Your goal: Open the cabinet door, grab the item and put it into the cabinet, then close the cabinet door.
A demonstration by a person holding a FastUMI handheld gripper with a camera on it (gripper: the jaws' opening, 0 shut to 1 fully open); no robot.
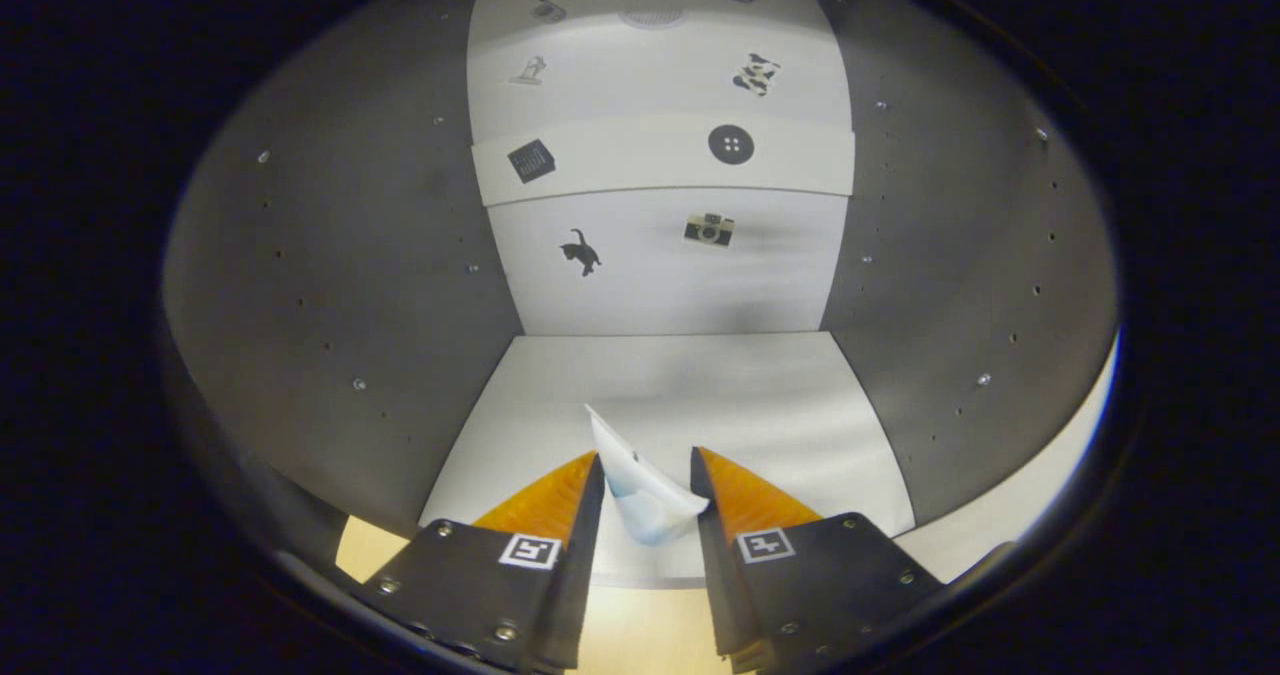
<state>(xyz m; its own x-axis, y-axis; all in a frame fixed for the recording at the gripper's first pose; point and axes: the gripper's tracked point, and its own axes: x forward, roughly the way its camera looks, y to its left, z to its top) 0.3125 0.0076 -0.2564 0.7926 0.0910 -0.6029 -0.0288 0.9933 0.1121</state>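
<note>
Gripper (647,470) level, pinching white packet (640,490) inside cabinet (330,285).

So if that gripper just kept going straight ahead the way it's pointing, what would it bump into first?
Probably the cabinet's white floor, then its back wall with the stickers; depth is hard to judge. The gripper carries a white packet between its fingers, so the packet would touch first.
</note>
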